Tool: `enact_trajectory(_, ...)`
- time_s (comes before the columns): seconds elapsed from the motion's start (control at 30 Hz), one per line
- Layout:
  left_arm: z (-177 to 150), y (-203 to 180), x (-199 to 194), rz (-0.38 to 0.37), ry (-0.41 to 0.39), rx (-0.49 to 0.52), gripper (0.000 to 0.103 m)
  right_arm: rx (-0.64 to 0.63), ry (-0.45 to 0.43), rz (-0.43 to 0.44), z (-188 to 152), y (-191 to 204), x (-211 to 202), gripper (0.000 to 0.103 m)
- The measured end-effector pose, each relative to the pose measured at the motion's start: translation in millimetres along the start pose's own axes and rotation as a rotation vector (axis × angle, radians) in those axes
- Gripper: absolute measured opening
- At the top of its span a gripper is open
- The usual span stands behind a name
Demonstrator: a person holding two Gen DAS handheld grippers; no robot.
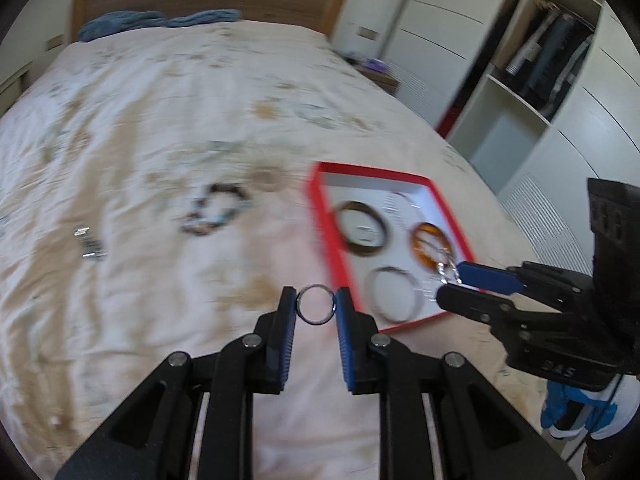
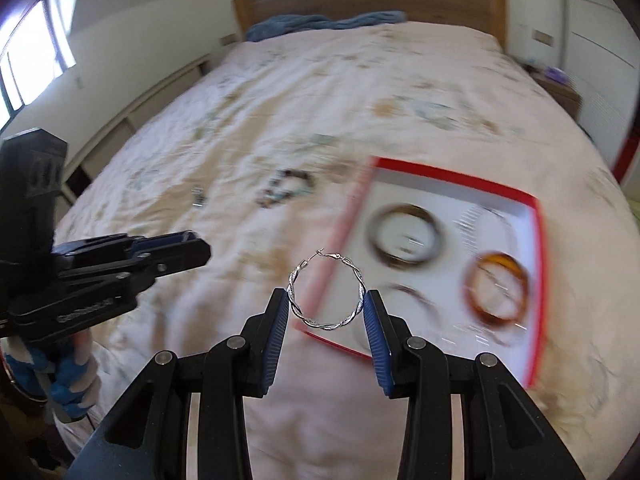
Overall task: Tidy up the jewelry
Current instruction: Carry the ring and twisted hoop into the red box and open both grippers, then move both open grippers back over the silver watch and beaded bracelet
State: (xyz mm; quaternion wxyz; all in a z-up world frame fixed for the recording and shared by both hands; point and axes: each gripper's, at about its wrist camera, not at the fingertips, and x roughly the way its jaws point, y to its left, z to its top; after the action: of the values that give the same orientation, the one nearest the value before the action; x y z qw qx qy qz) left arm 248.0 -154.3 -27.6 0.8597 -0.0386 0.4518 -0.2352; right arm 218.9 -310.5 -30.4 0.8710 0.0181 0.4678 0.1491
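Observation:
My left gripper (image 1: 315, 304) is shut on a small silver ring (image 1: 316, 320) and holds it above the bed, just left of the red box (image 1: 318, 200). My right gripper (image 2: 326, 304) is shut on a twisted silver hoop earring (image 2: 298, 276) near the box's (image 2: 538, 240) near-left corner. The box holds a dark bangle (image 1: 344, 232), an amber bangle (image 1: 420, 252) and a thin silver bangle (image 1: 400, 314). A beaded bracelet (image 1: 218, 212) and a silver clasp piece (image 1: 90, 244) lie on the bedspread to the left.
The bed (image 1: 160, 120) has a wooden headboard (image 1: 200, 0) and blue cloth (image 1: 152, 20) at its far end. An open wardrobe (image 1: 532, 72) stands to the right. A nightstand (image 2: 560, 88) sits by the far right corner.

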Motion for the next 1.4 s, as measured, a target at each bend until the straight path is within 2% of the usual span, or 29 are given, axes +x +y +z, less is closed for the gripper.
enact_trajectory(0.17,6,-47,39,-0.038,0.049,0.051,0.018,0.058,0.028,-0.057,-15,-55,-1,0.039)
enact_trajectory(0.3,12,-68,72,-0.039,0.094,0.071,0.018,0.084,0.038,-0.076,-19,-84,8,0.039)
enact_trajectory(0.53,15,-80,118,-0.012,0.169,0.121,0.018,0.083,0.036,-0.062,1,-108,38,0.039)
enact_trajectory(0.73,9,-79,141,0.004,0.214,0.142,0.018,0.110,0.064,-0.059,9,-122,68,0.039)
enact_trajectory(1.07,3,-81,148,0.002,0.211,0.164,0.019,0.097,0.087,-0.064,6,-129,88,0.040)
enact_trajectory(1.2,3,-83,146,0.005,0.222,0.167,0.022,0.097,0.097,-0.063,6,-130,85,0.044)
enact_trajectory(1.4,8,-85,130,0.009,0.207,0.159,0.023,0.111,0.077,-0.078,3,-129,61,0.045)
